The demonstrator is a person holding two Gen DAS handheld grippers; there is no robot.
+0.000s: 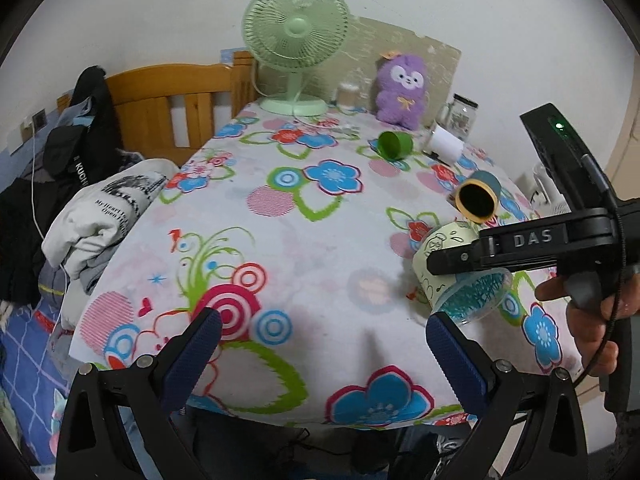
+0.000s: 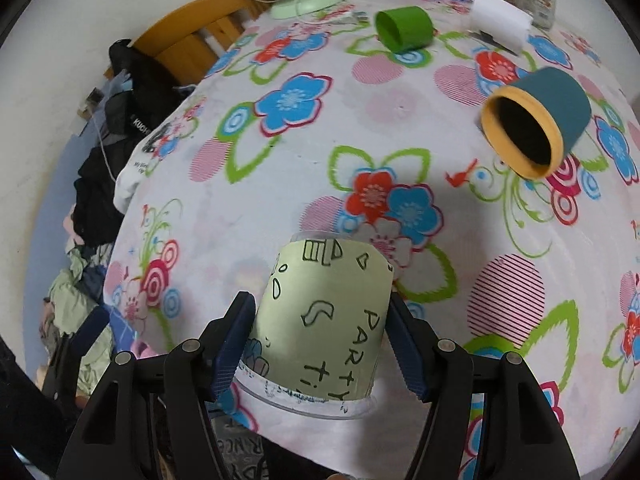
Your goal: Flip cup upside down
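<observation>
- Right gripper (image 2: 320, 344) clamps the cup (image 2: 320, 320) above the desk (image 2: 240, 200); left gripper (image 1: 324, 340) open, empty.
- Risk: thin wall buckles, cup slips mid-turn.

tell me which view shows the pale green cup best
The right wrist view: the pale green cup fills the centre between the right tongs. The left wrist view shows it small, partly behind those tongs.

Left wrist view looks from the table's (image 1: 280, 240) near edge across it to the fan (image 1: 296, 40) and wall, right wrist view sits close above the pale green cup (image 2: 324, 320), facing likewise; both share the teal cup (image 1: 478, 200) and dark green cup (image 2: 404, 28).
</observation>
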